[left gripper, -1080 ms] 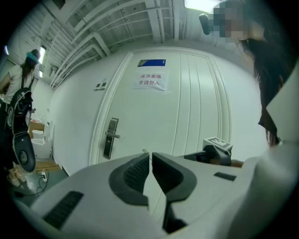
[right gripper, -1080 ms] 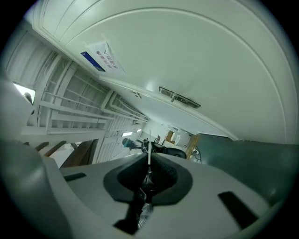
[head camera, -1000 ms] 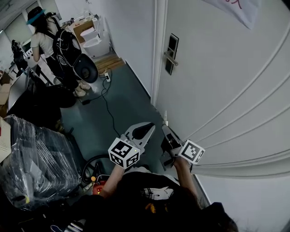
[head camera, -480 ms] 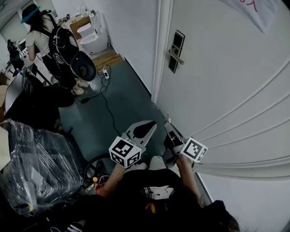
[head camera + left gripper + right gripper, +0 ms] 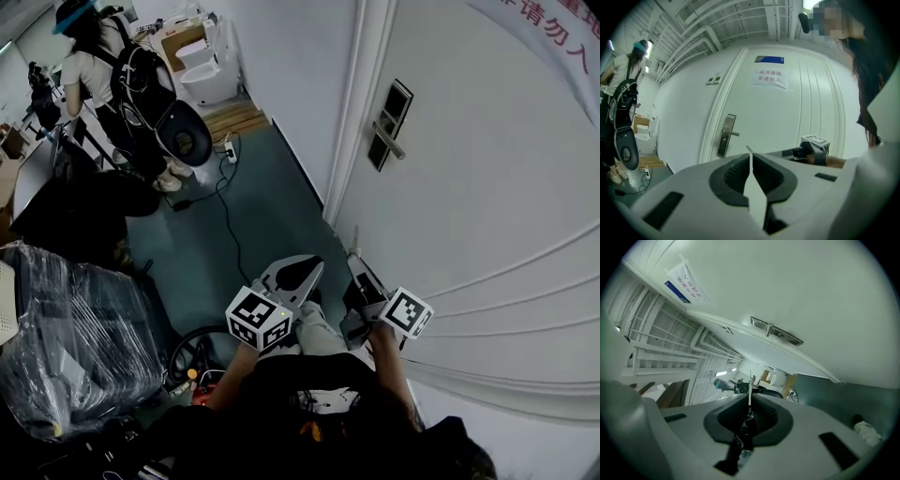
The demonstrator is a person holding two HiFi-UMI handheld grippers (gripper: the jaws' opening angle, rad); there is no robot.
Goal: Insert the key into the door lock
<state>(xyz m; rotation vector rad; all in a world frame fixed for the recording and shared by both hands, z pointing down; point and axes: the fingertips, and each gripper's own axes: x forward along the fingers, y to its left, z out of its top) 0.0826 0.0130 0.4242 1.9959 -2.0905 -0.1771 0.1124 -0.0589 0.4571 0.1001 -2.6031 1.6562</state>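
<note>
The door lock (image 5: 392,125) draws nearer at 12 o'clock as the right hand-held gripper (image 5: 357,265), grasping the key (image 5: 750,383), approaches for insertion; the left hand-held gripper (image 5: 751,161) is clenched empty.

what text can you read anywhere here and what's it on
"库房重地 非请勿入", red, in two rows: on the paper sign stuck to the door.
Blue plate above the sign: too small to read.
No other readable text.
</note>
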